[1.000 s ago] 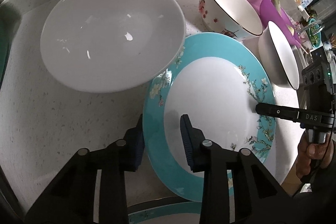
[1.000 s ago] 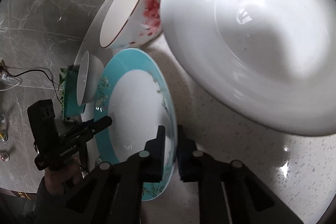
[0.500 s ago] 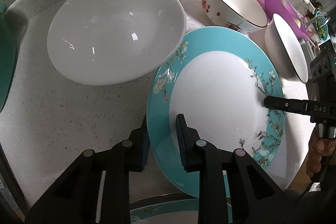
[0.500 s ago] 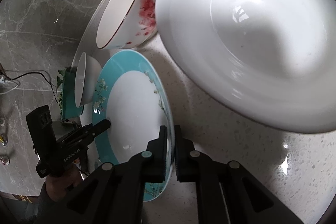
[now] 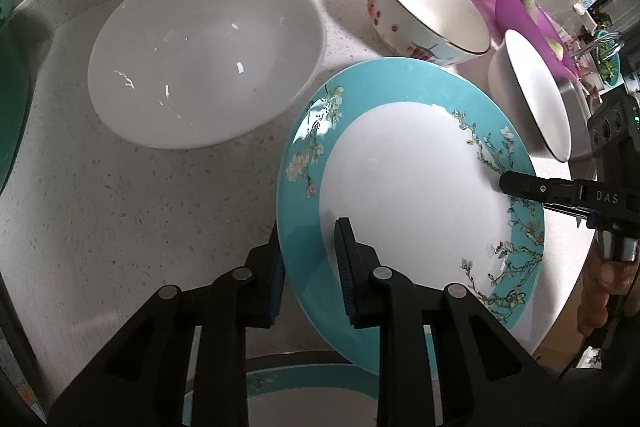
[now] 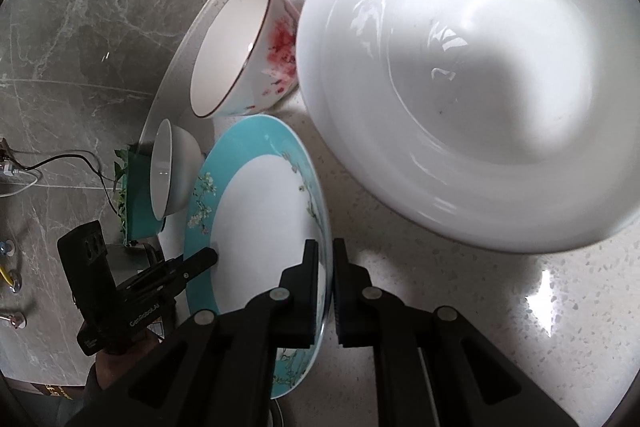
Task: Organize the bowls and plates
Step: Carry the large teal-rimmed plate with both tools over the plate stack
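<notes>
A turquoise-rimmed plate (image 5: 408,195) with a white centre and flower pattern is held off the counter between both grippers. My left gripper (image 5: 310,267) is shut on its near rim. My right gripper (image 6: 326,275) is shut on the opposite rim (image 6: 316,187) and shows at the right of the left wrist view (image 5: 508,183). A large white bowl (image 5: 204,55) sits to the left. A flowered bowl (image 5: 428,11) and a small white bowl (image 5: 532,99) stand behind the plate. Another turquoise plate (image 5: 304,395) lies below my left gripper.
The round speckled counter (image 5: 120,211) ends in a curved edge at the back. A purple container (image 5: 520,7) and a metal sink (image 5: 580,115) lie to the right. A green object (image 5: 12,99) stands at the far left. Grey marble floor (image 6: 80,27) shows beyond the counter.
My left gripper closed on the plate's rim. The plate has lifted and tilted up, held at both sides; the right gripper stayed shut on it.
</notes>
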A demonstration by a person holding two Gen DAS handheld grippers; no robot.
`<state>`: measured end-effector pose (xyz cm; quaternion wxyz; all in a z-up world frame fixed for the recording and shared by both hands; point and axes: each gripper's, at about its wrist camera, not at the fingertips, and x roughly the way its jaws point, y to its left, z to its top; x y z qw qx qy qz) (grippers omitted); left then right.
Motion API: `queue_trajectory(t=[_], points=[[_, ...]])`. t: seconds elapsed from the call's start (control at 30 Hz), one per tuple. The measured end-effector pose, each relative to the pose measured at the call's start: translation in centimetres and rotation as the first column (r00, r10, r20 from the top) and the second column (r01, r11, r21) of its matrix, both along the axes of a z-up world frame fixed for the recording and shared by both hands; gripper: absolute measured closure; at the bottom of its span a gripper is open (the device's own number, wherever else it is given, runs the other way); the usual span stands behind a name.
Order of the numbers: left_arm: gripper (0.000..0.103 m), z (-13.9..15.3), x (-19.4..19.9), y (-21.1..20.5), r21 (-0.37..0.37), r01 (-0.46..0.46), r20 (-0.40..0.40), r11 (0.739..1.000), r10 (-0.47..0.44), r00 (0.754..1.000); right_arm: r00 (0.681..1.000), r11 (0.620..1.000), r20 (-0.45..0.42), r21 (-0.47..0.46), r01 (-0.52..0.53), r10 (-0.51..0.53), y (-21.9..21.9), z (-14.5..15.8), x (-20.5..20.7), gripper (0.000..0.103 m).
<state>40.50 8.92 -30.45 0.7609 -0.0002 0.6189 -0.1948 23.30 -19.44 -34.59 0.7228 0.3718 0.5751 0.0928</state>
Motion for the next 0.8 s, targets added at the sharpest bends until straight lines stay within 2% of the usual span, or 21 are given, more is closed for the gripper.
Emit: queue_trajectory(t=[0.27, 0.53, 0.8], points=[[0.082, 1.0, -1.0, 0.5, -0.017, -0.005, 0.024, 1.0, 0.005, 1.0, 1.0, 1.0, 0.03, -0.021, -0.009, 0.009, -0.1, 1.4, -0.7, 0.094], [0.082, 3.8, -3.0, 1.8, -0.027, -0.015, 0.07, 1.0, 0.017, 0.997, 0.998, 1.0, 0.064, -0.017, -0.016, 0.017, 0.3, 3.0, -1.5, 0.093], [0.082, 7.0, -6.4, 3.7, -0.032, -0.051, 0.11, 0.998, 0.054, 0.993, 0.991, 0.998, 0.116, -0.022, -0.06, 0.062, 2.6, 5.7, -2.3, 0.092]])
